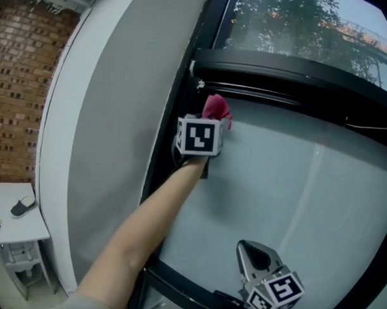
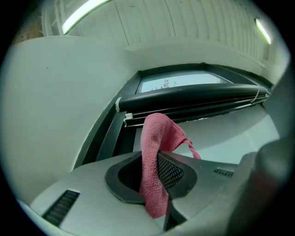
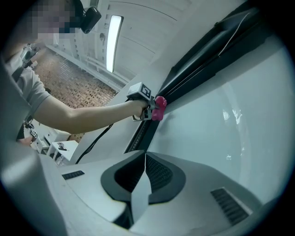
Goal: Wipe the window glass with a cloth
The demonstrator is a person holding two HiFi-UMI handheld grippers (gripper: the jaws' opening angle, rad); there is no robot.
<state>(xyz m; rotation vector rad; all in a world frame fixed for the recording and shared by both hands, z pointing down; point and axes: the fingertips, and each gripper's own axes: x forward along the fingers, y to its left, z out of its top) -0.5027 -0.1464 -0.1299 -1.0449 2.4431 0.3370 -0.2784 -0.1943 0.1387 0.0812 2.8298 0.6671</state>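
Note:
My left gripper [image 1: 210,123] is raised at the top left corner of the frosted window glass [image 1: 294,186], shut on a pink cloth [image 1: 215,109] that touches the pane just under the black crossbar [image 1: 298,72]. In the left gripper view the cloth [image 2: 154,156] hangs pinched between the jaws of the left gripper [image 2: 156,177], folded over the top. My right gripper [image 1: 256,257] is low in front of the glass, shut with nothing in it. The right gripper view shows the right gripper [image 3: 143,177] with its jaws pressed together, and farther off the left gripper [image 3: 148,109] with the cloth [image 3: 159,108].
A black window frame [image 1: 176,118] runs down the pane's left side, next to a white wall panel [image 1: 112,129]. Beyond it are a brick wall [image 1: 22,81] and a white table [image 1: 13,223] with a dark object [image 1: 24,207]. A black cable [image 3: 92,143] hangs below the person's arm.

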